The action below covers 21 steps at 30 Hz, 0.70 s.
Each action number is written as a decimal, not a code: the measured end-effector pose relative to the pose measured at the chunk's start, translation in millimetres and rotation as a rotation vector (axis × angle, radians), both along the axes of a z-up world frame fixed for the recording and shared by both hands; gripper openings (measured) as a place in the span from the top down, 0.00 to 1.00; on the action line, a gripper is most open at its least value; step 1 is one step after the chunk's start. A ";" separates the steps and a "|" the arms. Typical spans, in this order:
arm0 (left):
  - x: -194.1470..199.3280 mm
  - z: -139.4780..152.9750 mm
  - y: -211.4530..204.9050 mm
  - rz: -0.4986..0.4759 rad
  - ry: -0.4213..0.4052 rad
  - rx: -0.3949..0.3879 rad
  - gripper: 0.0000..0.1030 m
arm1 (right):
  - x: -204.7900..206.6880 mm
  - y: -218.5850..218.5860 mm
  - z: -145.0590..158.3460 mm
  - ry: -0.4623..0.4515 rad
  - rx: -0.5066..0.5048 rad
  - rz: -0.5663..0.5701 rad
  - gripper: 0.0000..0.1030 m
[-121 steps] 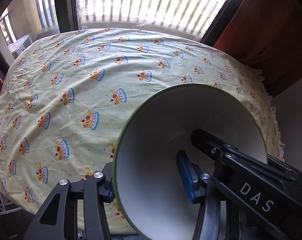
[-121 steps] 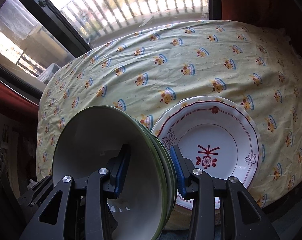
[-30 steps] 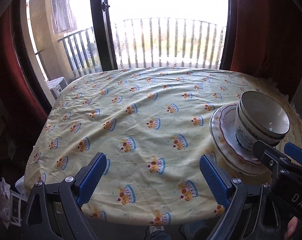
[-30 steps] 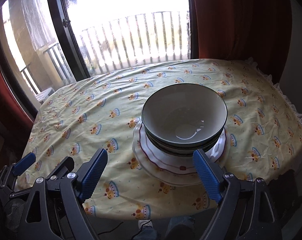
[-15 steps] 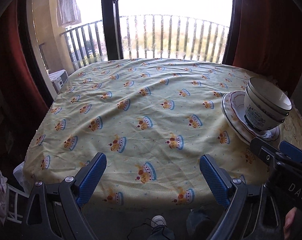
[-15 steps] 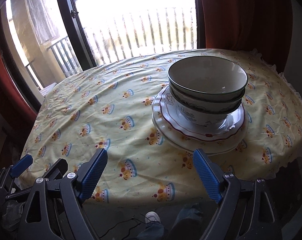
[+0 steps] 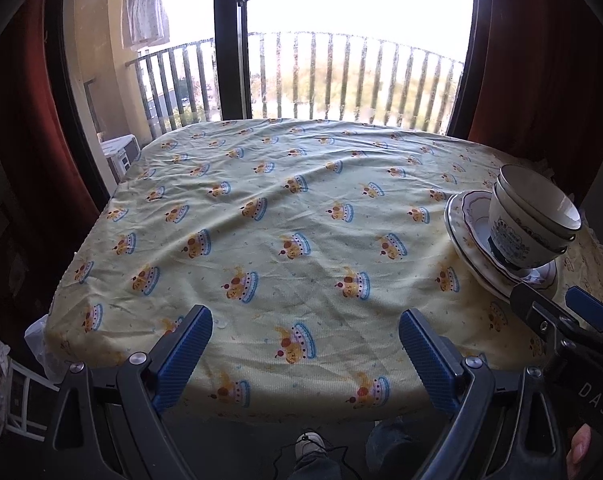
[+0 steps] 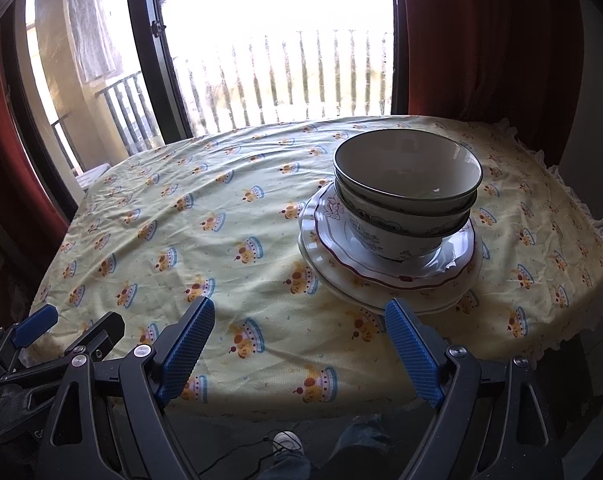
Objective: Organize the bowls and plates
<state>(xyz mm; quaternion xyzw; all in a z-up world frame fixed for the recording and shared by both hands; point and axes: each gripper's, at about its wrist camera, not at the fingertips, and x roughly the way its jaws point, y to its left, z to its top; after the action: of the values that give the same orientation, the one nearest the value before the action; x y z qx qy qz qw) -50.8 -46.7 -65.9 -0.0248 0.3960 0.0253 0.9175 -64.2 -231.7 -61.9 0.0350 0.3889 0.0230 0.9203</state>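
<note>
Stacked white bowls with green rims sit nested on stacked plates, the top one red-trimmed, on the right half of the table. From the left wrist view the same bowls and plates lie at the far right. My right gripper is open and empty, held back over the table's near edge, just short of the plates. My left gripper is open and empty too, over the near edge and well left of the stack. The right gripper also shows in the left wrist view, and the left gripper's fingers in the right wrist view.
A yellow tablecloth with a crown print covers the table. Behind it stand a glass door with a dark frame, balcony railings and red curtains. A person's shoe and legs show below the near edge.
Both grippers have drawn back from the table and sunk a little. The stack of bowls and plates looks farther off and lower-angled. Most of that shift came in the first half second.
</note>
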 end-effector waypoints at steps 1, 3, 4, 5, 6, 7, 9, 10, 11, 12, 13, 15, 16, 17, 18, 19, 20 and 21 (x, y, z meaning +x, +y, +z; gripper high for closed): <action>-0.1 0.7 -0.2 0.004 -0.003 0.003 0.07 | -0.3 0.3 0.0 0.001 -0.001 0.002 0.14; -0.3 1.6 0.4 0.007 -0.008 -0.004 0.07 | 0.0 0.7 -0.7 0.010 -0.003 0.007 0.14; -0.1 1.8 0.4 0.006 -0.009 -0.007 0.07 | 0.1 0.6 -0.9 0.012 -0.002 0.009 0.14; 0.4 2.0 0.1 0.005 -0.011 -0.008 0.07 | -0.3 0.6 -0.9 0.011 -0.003 0.008 0.14; 1.2 2.2 -0.5 0.007 -0.013 -0.003 0.06 | -0.3 0.4 -0.8 0.010 -0.003 0.006 0.14; 1.6 3.0 -1.6 0.007 -0.017 0.006 0.05 | -0.3 0.1 -0.5 0.007 -0.002 0.004 0.14; 1.9 4.7 -3.4 0.004 -0.027 0.018 0.05 | -0.7 -1.4 0.3 -0.002 0.006 0.001 0.14; 2.2 5.2 -4.2 0.003 -0.030 0.022 0.05 | -0.7 -2.1 0.8 -0.006 0.011 -0.002 0.14; 2.7 5.5 -4.7 0.002 -0.031 0.027 0.05 | -0.6 -2.5 1.0 -0.009 0.015 -0.004 0.14; 2.9 5.9 -5.5 0.001 -0.032 0.031 0.05 | -0.3 -3.0 0.8 -0.010 0.017 -0.006 0.14; 3.0 6.2 -5.8 0.000 -0.034 0.033 0.05 | 0.0 -3.3 0.6 -0.009 0.019 -0.008 0.14; 2.8 7.0 -5.4 -0.002 -0.039 0.029 0.05 | 0.4 -3.6 0.6 -0.010 0.019 -0.013 0.14; 2.5 7.5 -5.3 -0.002 -0.041 0.026 0.05 | 0.3 -3.9 1.0 -0.013 0.019 -0.015 0.14; 2.2 8.0 -5.3 -0.002 -0.043 0.025 0.05 | 0.2 -3.9 1.6 -0.016 0.019 -0.016 0.14; 2.0 8.4 -5.4 -0.001 -0.045 0.026 0.05 | 0.0 -3.9 2.0 -0.018 0.018 -0.016 0.13; 1.8 8.8 -5.7 -0.001 -0.048 0.027 0.05 | -0.2 -4.1 2.6 -0.019 0.017 -0.016 0.14; 1.7 9.2 -6.0 -0.001 -0.050 0.027 0.05 | -0.5 -4.2 2.9 -0.021 0.015 -0.017 0.14; 1.6 9.6 -6.3 -0.001 -0.052 0.027 0.05 | -0.7 -4.4 3.0 -0.022 0.014 -0.018 0.14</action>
<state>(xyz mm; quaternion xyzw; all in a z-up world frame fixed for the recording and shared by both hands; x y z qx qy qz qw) -49.2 -53.0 -56.3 -0.0128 0.3718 0.0297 0.9278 -64.8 -236.1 -58.9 0.0449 0.3781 0.0180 0.9245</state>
